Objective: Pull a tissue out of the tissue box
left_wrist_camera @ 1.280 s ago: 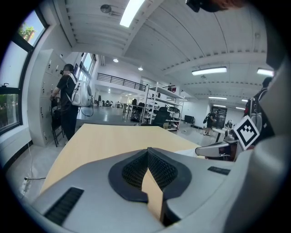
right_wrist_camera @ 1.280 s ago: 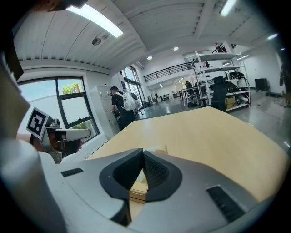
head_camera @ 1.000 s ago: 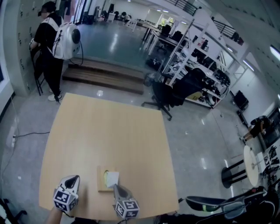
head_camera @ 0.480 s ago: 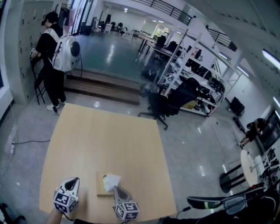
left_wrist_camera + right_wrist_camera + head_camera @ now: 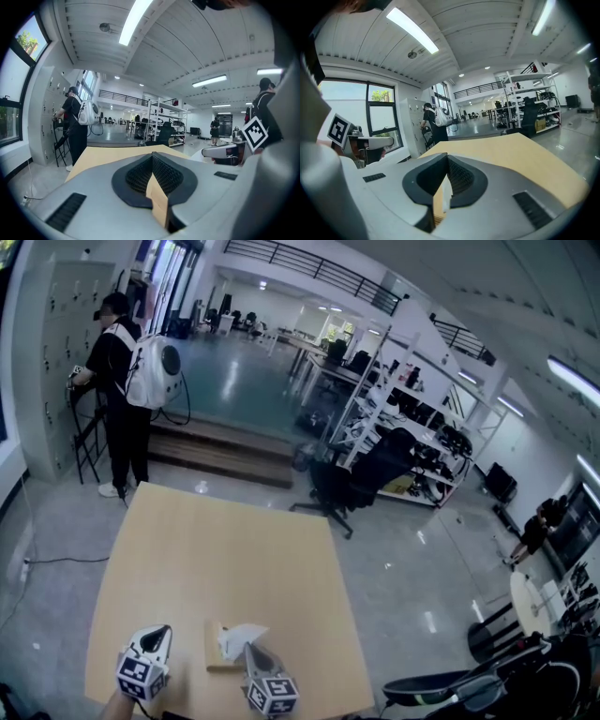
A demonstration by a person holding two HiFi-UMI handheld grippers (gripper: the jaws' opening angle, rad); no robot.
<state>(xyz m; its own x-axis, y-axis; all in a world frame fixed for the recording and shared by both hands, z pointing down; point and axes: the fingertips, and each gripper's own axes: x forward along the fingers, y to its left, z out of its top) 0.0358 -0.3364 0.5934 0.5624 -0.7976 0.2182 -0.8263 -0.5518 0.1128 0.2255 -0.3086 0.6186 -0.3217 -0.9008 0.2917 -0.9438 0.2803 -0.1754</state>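
A flat wooden tissue box (image 5: 214,653) lies near the front edge of the light wooden table (image 5: 225,549). A white tissue (image 5: 236,638) rises crumpled out of its slot toward my right gripper (image 5: 251,645), which is shut on it. The right gripper view shows a white strip of tissue (image 5: 446,199) pinched between the closed jaws, with the box (image 5: 438,207) beneath. My left gripper (image 5: 161,626) hovers left of the box, apart from it. In the left gripper view its jaws (image 5: 152,157) meet with nothing between them; only tan table shows below.
A person with a white backpack (image 5: 127,395) stands at grey lockers beyond the table's far left corner. A black office chair (image 5: 361,470) and shelving (image 5: 412,418) stand past the far right corner. A round white stool (image 5: 532,601) is at the right.
Both grippers have risen. The tissue, lying flat on the box earlier, is drawn up and crumpled toward the right gripper. The head view has tilted up.
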